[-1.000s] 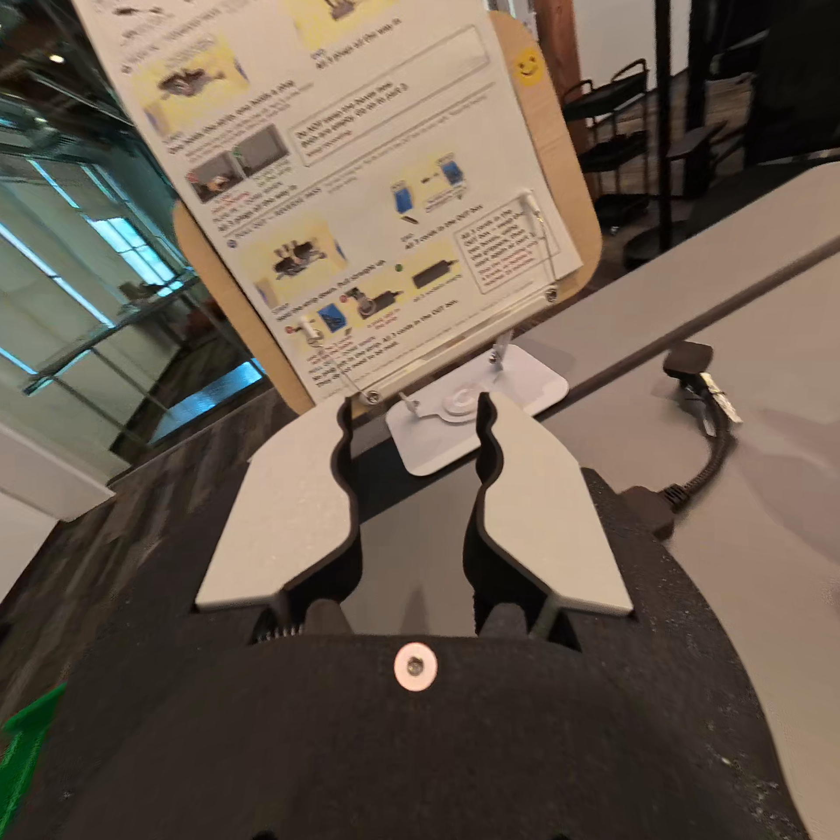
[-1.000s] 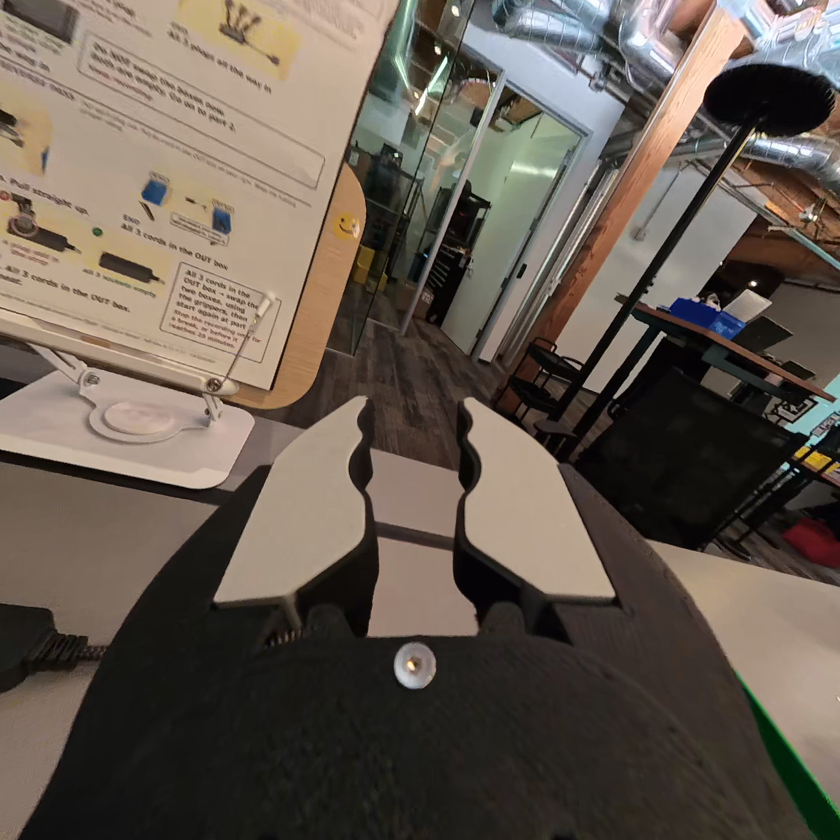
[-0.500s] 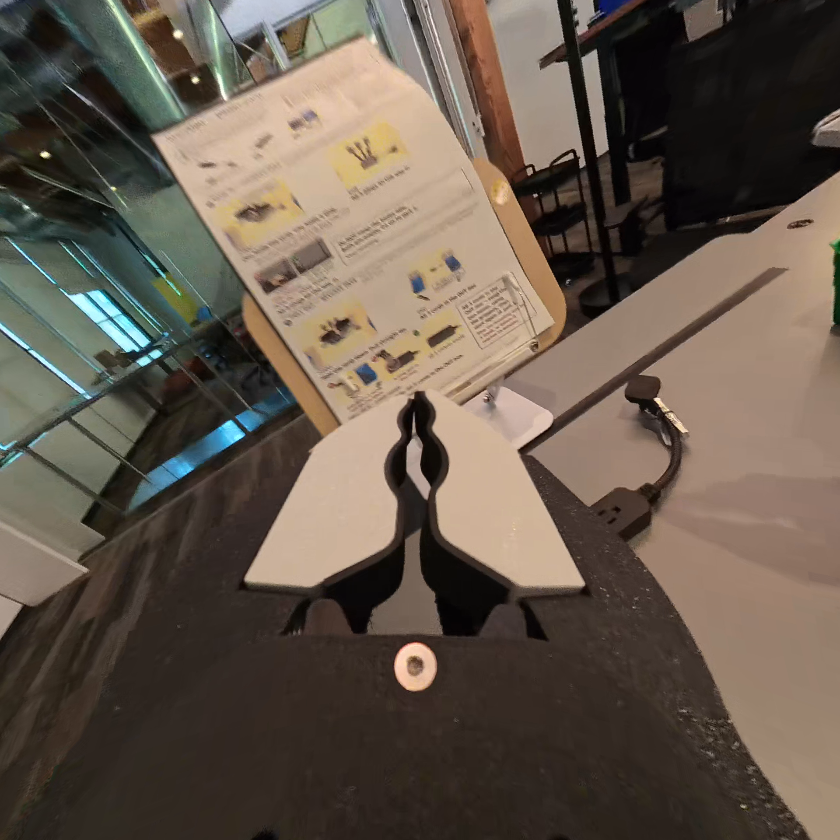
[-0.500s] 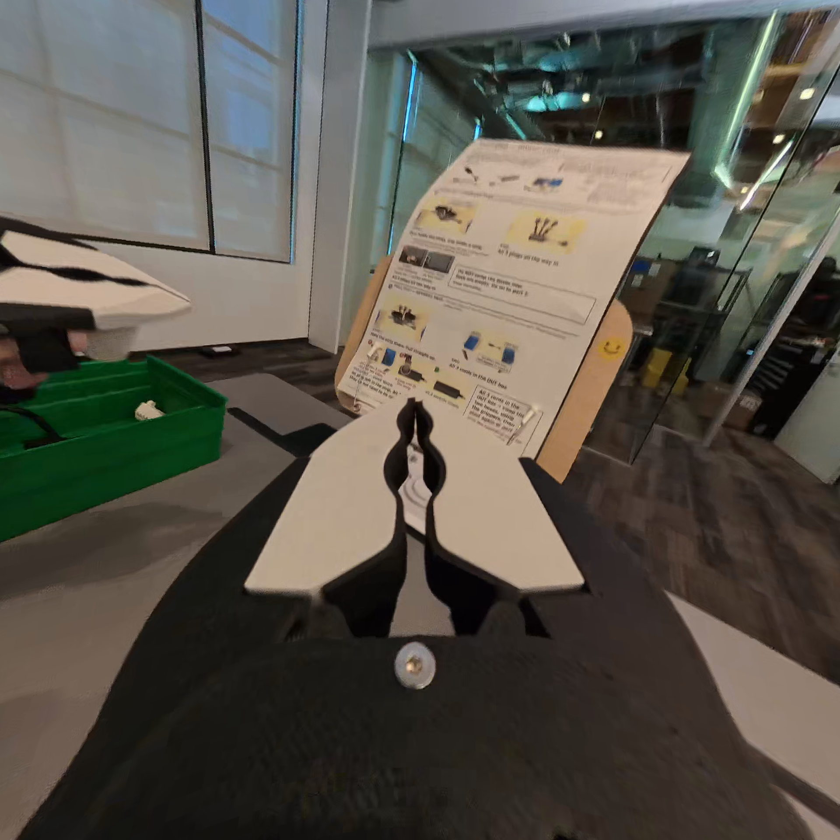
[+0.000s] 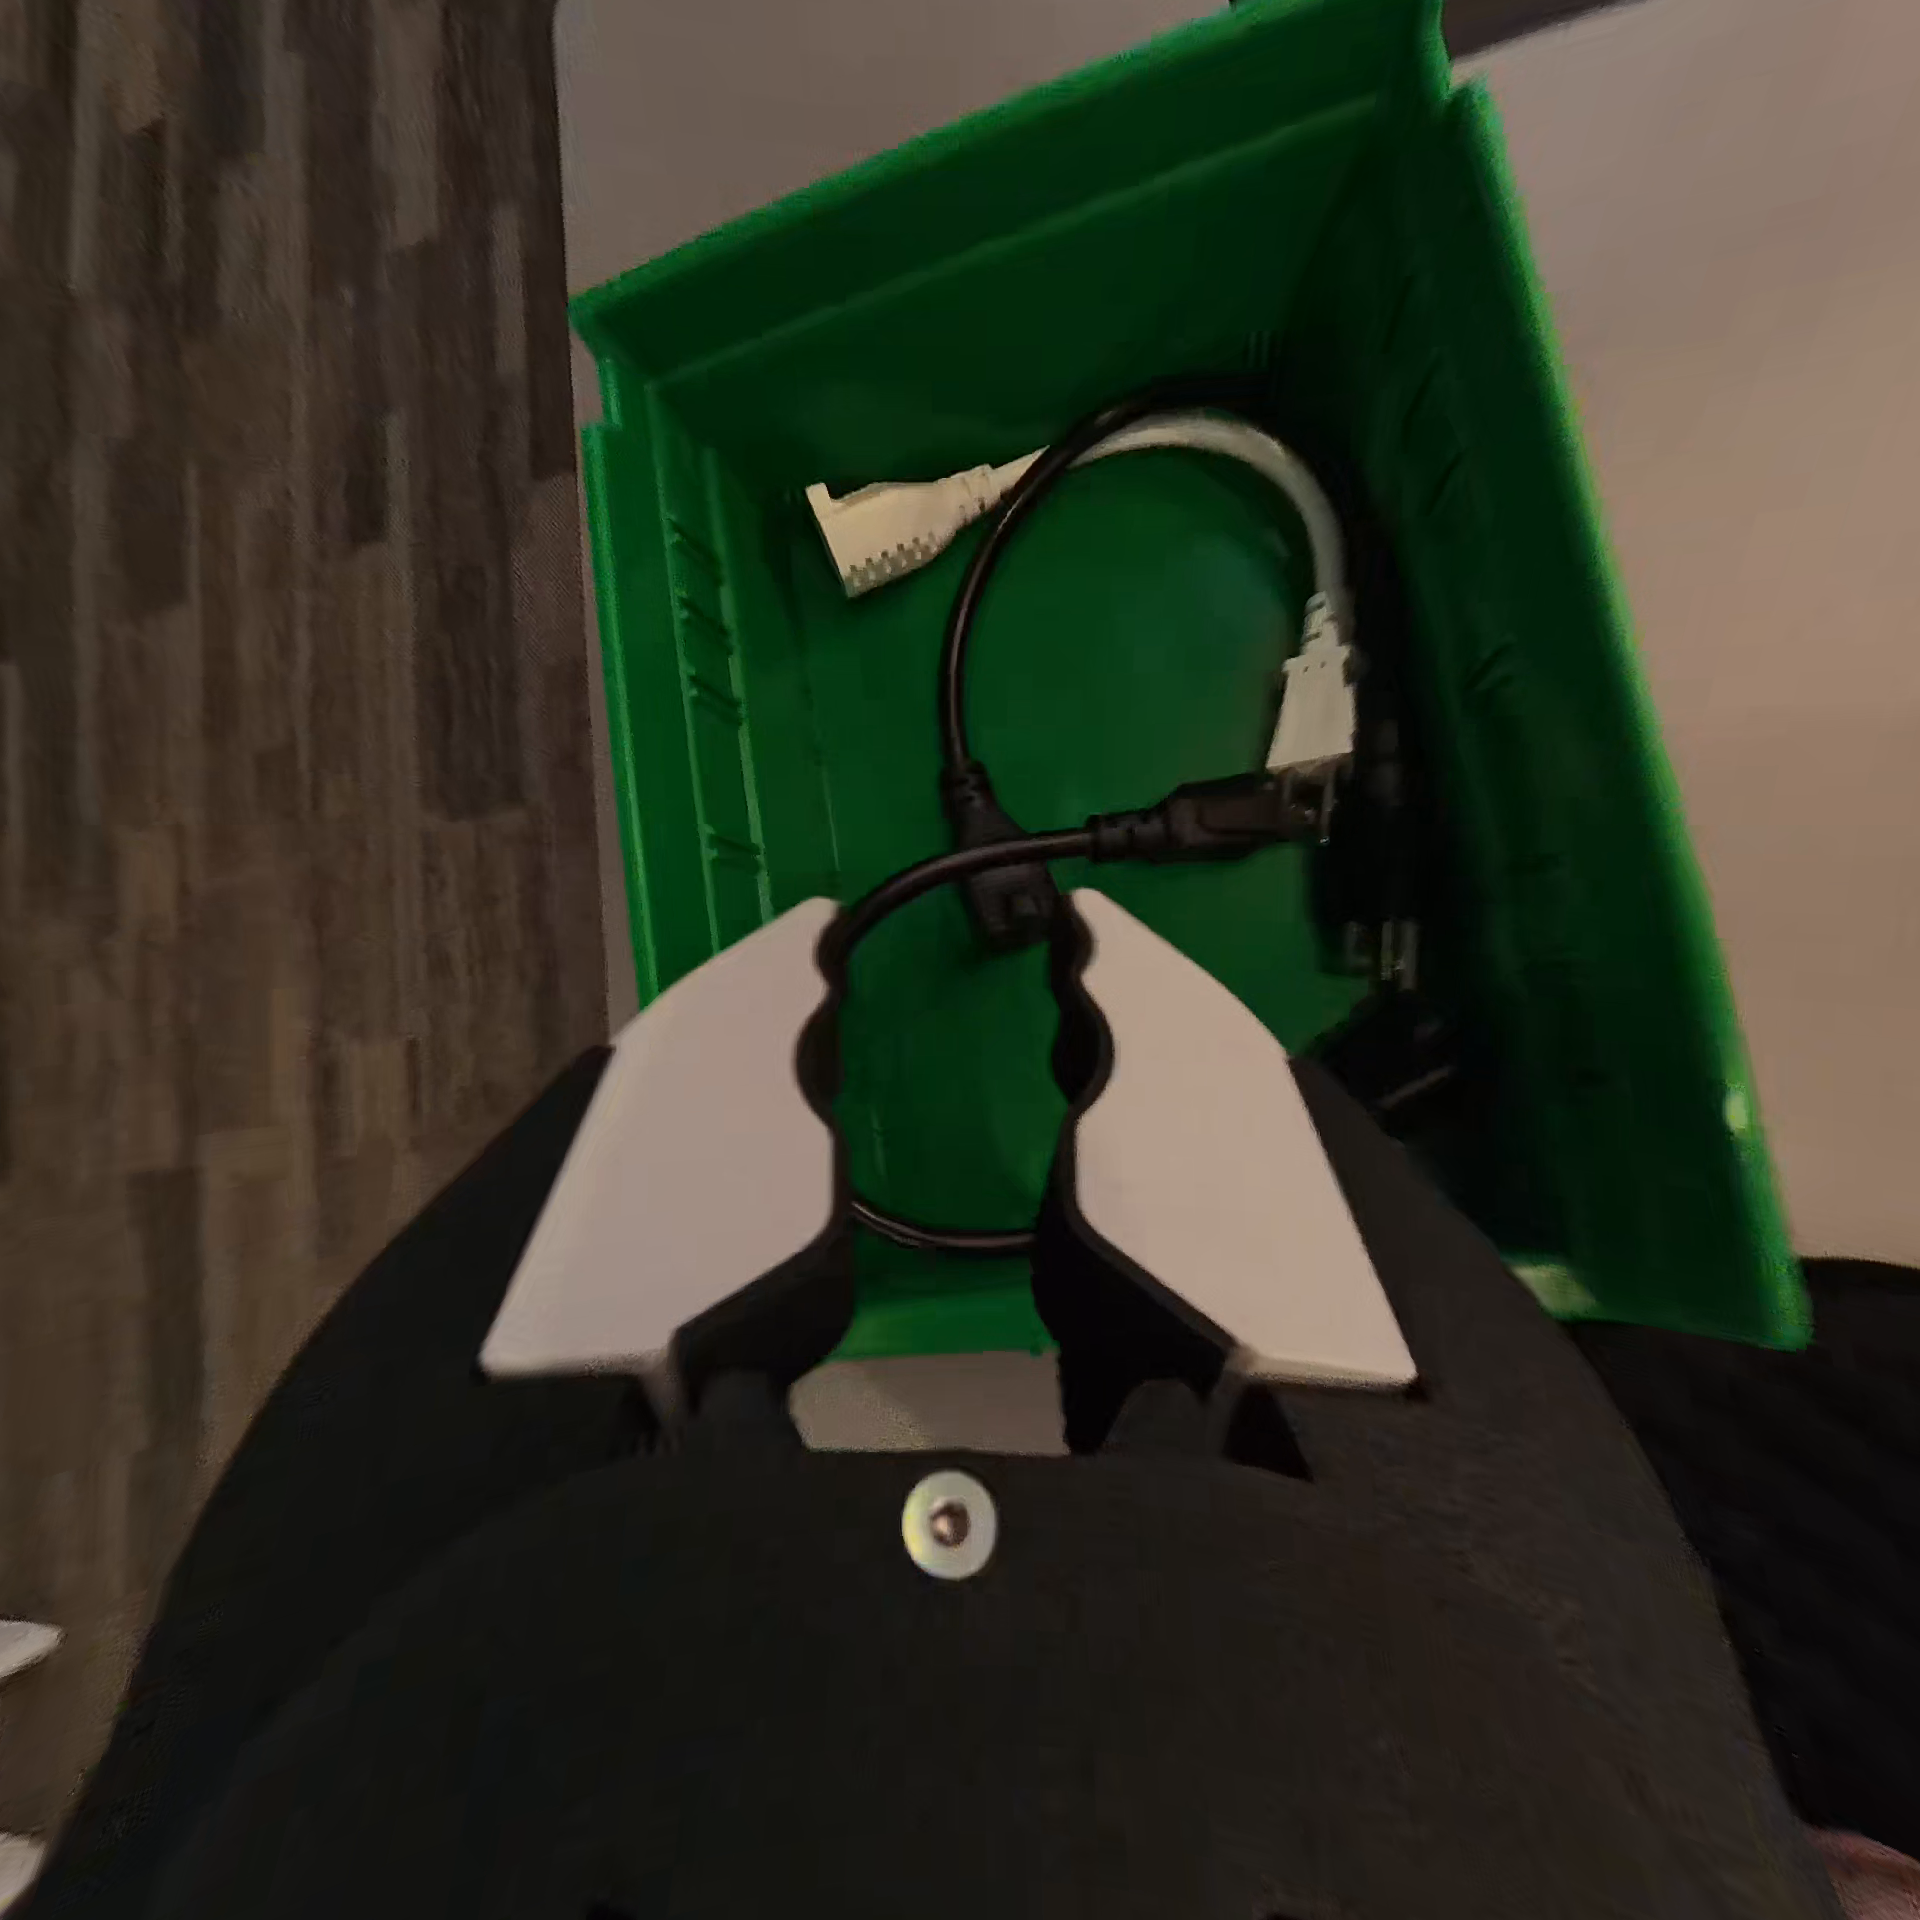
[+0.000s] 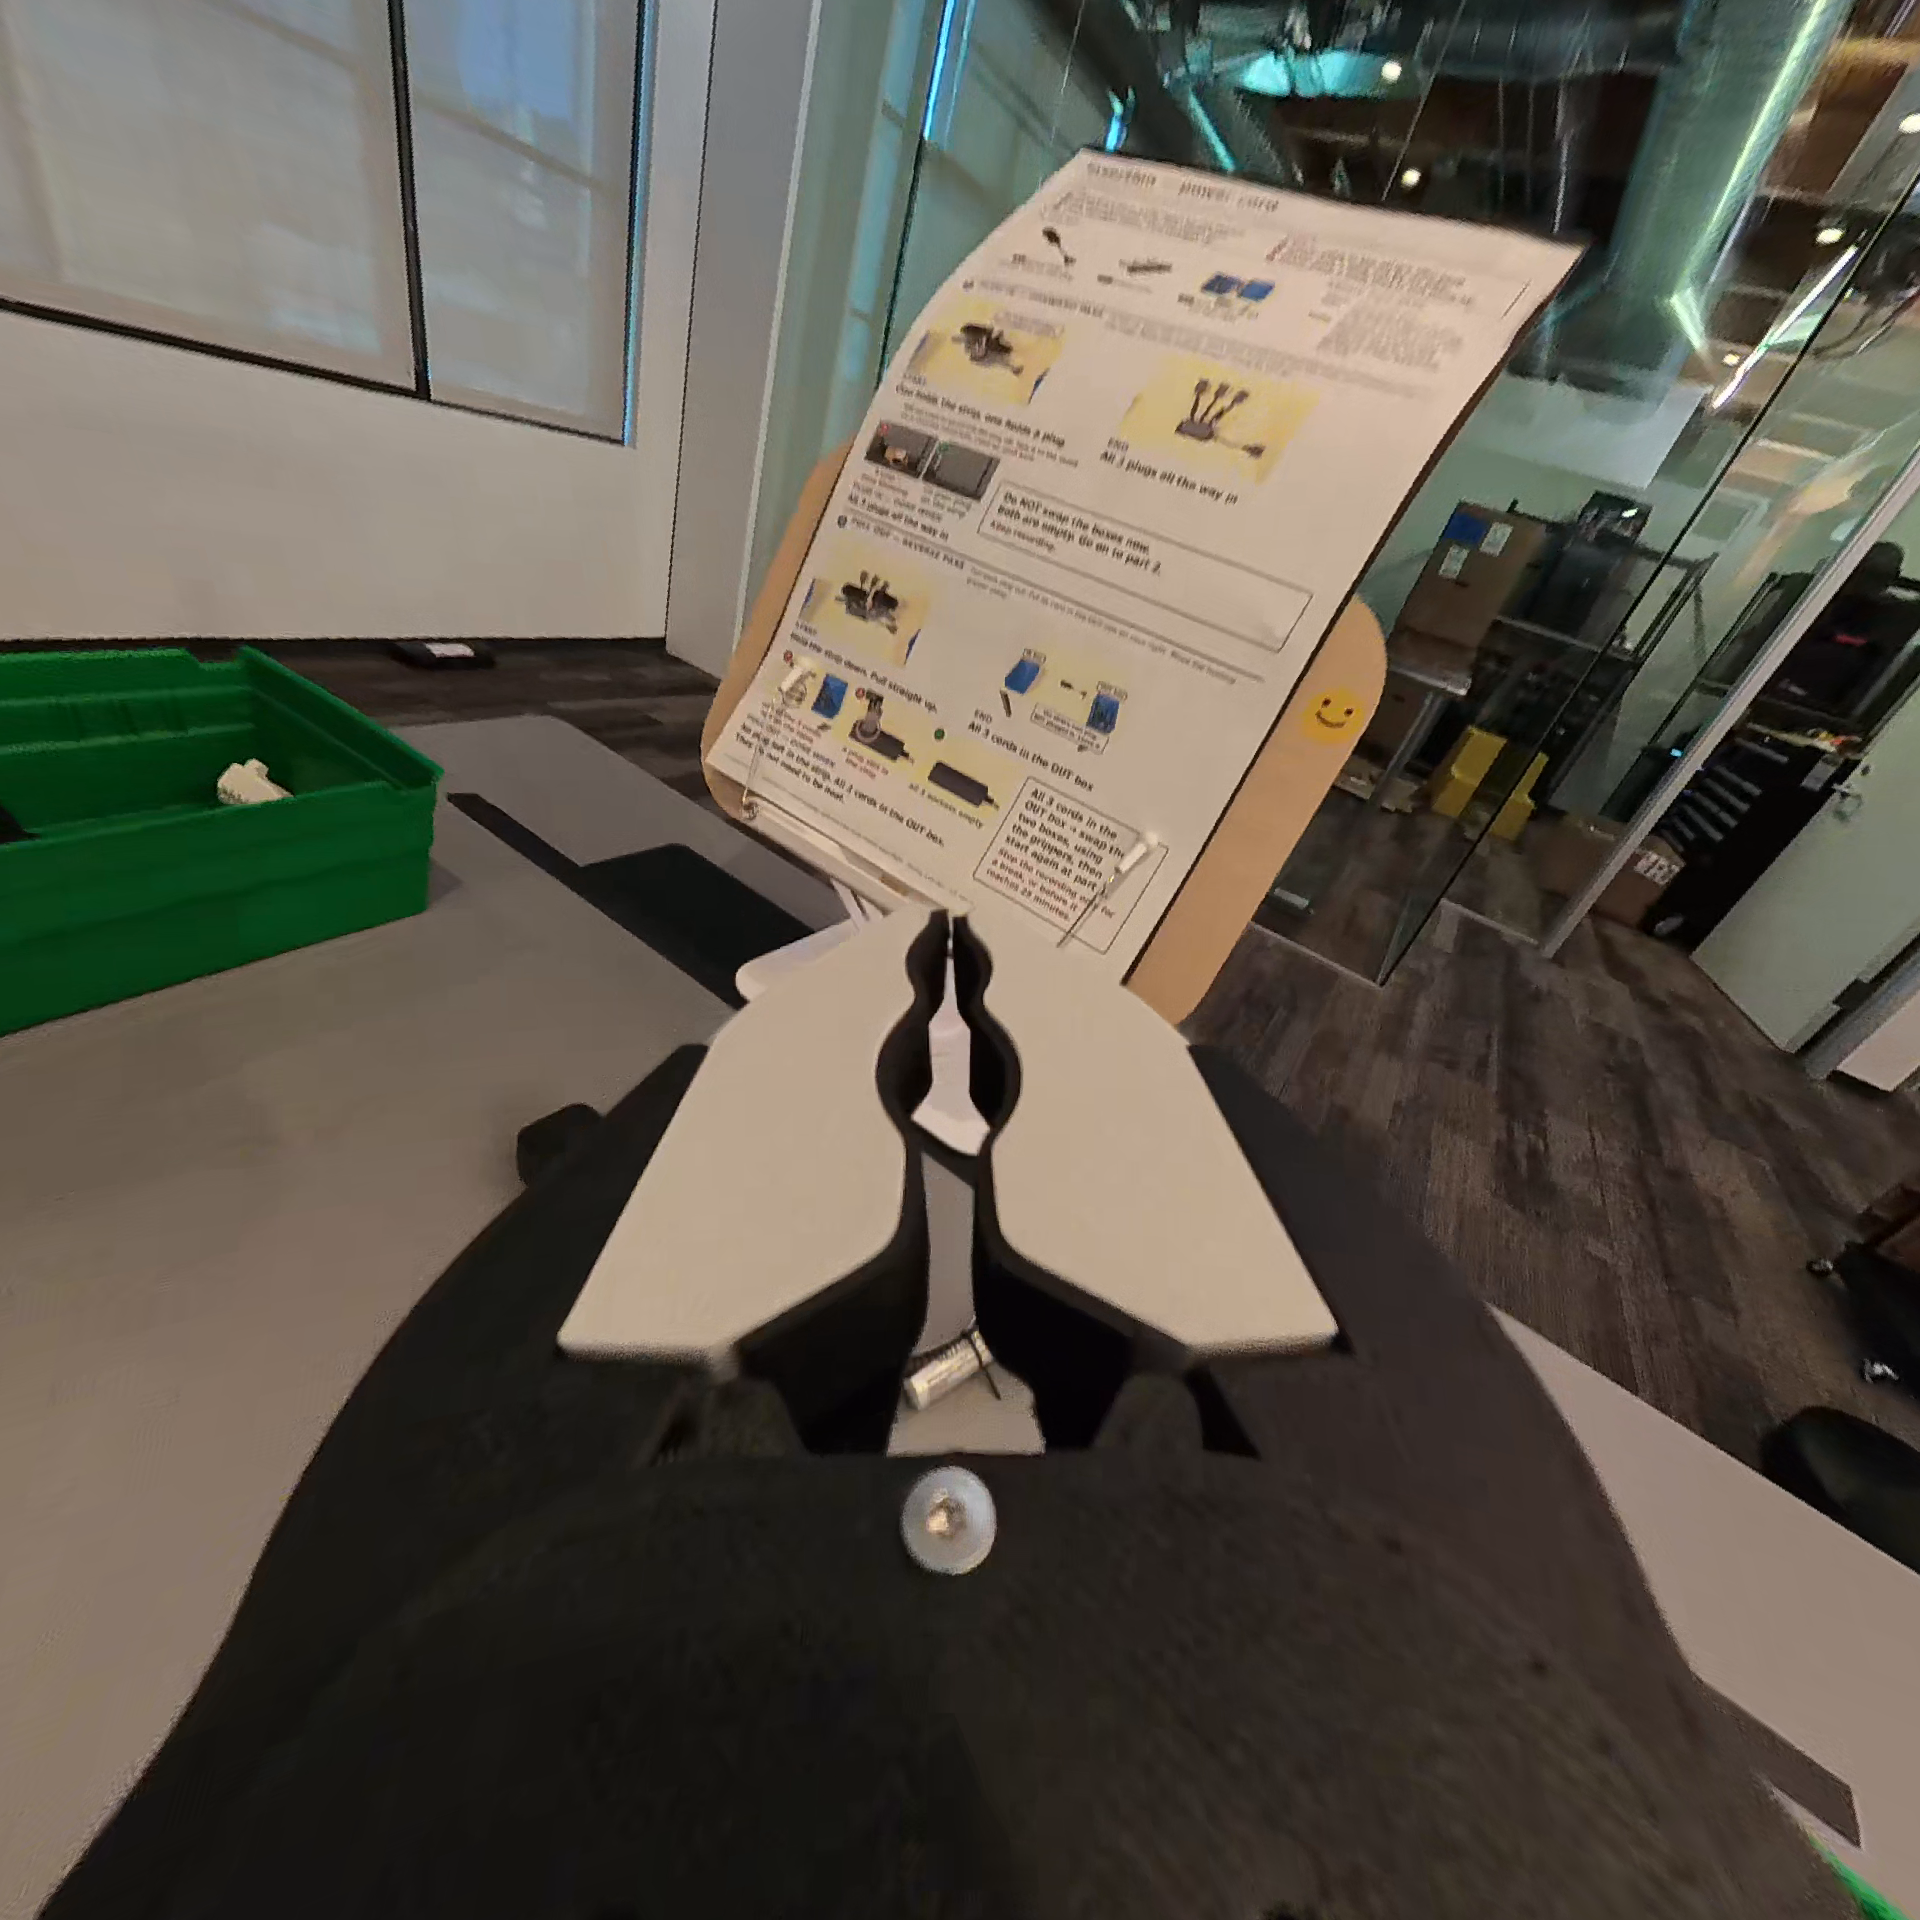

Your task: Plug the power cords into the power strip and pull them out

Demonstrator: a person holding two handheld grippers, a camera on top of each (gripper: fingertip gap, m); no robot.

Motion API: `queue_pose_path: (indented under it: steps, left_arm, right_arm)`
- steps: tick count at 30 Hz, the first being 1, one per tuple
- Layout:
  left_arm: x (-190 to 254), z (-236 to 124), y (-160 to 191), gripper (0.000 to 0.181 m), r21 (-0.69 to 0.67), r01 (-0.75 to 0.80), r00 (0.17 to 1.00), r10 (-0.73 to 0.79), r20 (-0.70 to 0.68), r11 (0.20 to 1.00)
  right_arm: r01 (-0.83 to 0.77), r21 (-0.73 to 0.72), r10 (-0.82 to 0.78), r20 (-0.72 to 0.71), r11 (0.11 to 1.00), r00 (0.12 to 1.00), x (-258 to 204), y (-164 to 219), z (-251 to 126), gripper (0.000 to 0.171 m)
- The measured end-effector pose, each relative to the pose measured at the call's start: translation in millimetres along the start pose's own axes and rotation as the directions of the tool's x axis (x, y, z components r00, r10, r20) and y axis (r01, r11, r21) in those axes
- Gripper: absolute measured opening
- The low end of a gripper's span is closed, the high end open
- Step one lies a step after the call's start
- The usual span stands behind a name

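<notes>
In the left wrist view I look down into a green bin (image 5: 935, 343). It holds a white cord (image 5: 1288, 488) and a looped black cord (image 5: 961, 644) with its connector (image 5: 1003, 904) near my fingertips. Another black plug (image 5: 1371, 935) lies by the bin's right wall. My left gripper (image 5: 956, 925) is open and empty above the bin, with a finger either side of the black connector. My right gripper (image 6: 951, 920) is shut and empty above the grey table (image 6: 260, 1195). The same bin (image 6: 208, 862) sits far left of it, with a white plug (image 6: 249, 781) inside. No power strip shows.
An instruction sheet on a stand (image 6: 1122, 540) stands at the table's far edge, just beyond my right fingertips. A black plug end (image 6: 556, 1132) peeks out left of the right gripper. Carpeted floor (image 5: 260, 623) lies left of the bin, and glass walls (image 6: 1714, 571) are beyond. Spacing between my two grippers at the tips: around 55 cm.
My left gripper swung from facing the instruction sheet to looking down into the green bin, and it opened. My right gripper, open a second ago, is shut and has turned left.
</notes>
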State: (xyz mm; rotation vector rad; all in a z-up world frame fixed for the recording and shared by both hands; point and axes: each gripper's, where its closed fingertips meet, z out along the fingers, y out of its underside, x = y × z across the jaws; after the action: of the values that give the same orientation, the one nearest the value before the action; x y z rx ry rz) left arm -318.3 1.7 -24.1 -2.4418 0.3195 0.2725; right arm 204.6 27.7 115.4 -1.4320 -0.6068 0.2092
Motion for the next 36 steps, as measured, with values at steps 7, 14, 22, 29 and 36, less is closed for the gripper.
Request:
queue_pose_path:
  steps: [7,14,22,29,36]
  left_arm:
    - [-1.4,49.6,4.5,0.059,-0.182,-0.382,0.911,0.402,0.091,0.906]
    - [-1.4,69.6,16.8,0.053,-0.257,-0.464,0.875,0.484,0.015,0.848]
    - [6.0,95.8,26.6,0.057,-0.306,-0.528,0.842,0.536,-0.065,0.792]
    - [11.5,103.0,32.2,0.045,-0.300,-0.560,0.823,0.560,-0.096,0.772]
    - [18.0,111.5,37.0,0.026,-0.287,-0.554,0.832,0.531,-0.160,0.781]
  right_arm:
    - [-0.031,-0.089,0.037,0.068,0.996,0.997,-5.8,26.1,10.9,0.005]
    - [-0.049,-0.162,0.075,0.154,0.986,0.985,-20.6,44.3,19.6,0.009]
    - [-0.063,-0.211,0.109,0.213,0.976,0.971,-31.8,56.3,24.8,0.012]
    - [-0.093,-0.229,0.150,0.246,0.969,0.958,-36.6,60.4,25.3,0.013]
    - [-0.100,-0.241,0.163,0.258,0.965,0.952,-38.7,64.5,27.4,0.013]
